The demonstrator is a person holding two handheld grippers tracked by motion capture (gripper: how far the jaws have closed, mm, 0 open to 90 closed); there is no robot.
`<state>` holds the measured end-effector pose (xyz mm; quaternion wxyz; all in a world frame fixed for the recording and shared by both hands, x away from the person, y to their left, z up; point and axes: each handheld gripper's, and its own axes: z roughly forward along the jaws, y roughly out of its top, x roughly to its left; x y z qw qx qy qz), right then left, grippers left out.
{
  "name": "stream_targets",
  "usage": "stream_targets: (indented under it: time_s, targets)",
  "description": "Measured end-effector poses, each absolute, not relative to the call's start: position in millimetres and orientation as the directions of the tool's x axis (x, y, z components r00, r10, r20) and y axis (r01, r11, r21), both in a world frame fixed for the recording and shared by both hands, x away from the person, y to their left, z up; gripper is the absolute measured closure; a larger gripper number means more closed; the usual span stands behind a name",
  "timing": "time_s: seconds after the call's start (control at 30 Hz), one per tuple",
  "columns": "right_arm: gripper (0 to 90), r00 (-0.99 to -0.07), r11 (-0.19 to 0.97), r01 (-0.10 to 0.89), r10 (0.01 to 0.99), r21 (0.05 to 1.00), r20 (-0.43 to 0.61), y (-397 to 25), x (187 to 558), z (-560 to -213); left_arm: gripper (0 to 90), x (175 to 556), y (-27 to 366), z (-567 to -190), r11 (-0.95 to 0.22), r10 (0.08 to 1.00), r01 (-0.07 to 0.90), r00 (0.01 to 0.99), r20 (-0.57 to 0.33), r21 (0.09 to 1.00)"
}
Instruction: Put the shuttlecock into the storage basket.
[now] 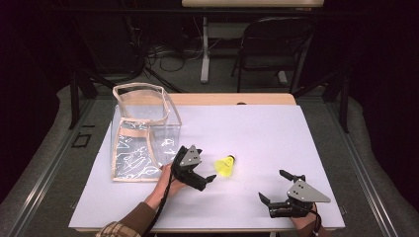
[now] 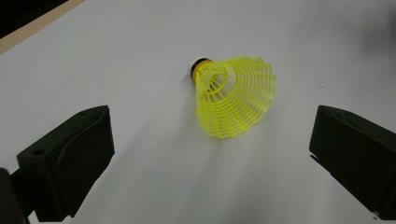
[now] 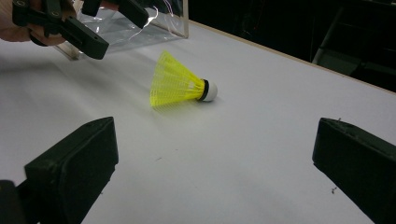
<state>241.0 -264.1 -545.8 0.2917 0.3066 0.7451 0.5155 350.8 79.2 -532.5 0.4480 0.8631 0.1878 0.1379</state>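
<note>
A yellow mesh shuttlecock (image 1: 225, 166) with a white cork tip lies on its side on the white table (image 1: 257, 128). My left gripper (image 1: 204, 165) is open just left of it, skirt end toward the jaws. In the left gripper view the shuttlecock (image 2: 233, 95) lies ahead between the wide-apart jaws of that gripper (image 2: 205, 149), untouched. My right gripper (image 1: 272, 186) stands open near the front right edge, apart from the shuttlecock. In the right gripper view the shuttlecock (image 3: 180, 86) lies beyond the open gripper (image 3: 210, 163), with the left gripper (image 3: 88, 23) at the top left.
A clear plastic bag (image 1: 143, 128) with tan trim stands open-topped at the table's left, just behind the left hand; its wall (image 3: 140, 28) shows in the right gripper view. A wooden strip (image 1: 232, 98) edges the far side. A folding chair (image 1: 276, 44) and cables sit beyond.
</note>
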Motion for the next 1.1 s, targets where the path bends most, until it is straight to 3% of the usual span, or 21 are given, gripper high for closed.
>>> stream_targets:
  time_s: [0.47,0.77,1.1]
  targets:
    - [0.0,-0.643,0.280,0.155,0.757,0.947,-0.118,-264.2,240.9,-545.7,5.1,357.2,69.7,-531.3,-0.539,0.452,0.205,0.889,0.076,0.817]
    - [0.0,-0.642,0.279,0.156,0.758,0.948,-0.117,-264.2,241.0,-545.8,16.7,360.3,62.8,-532.7,-0.559,0.448,0.200,0.889,0.091,0.805]
    - [0.0,-0.641,0.279,0.158,0.758,0.947,-0.117,-264.3,240.9,-545.8,36.3,360.9,54.2,-535.1,-0.580,0.464,0.211,0.879,0.106,0.787]
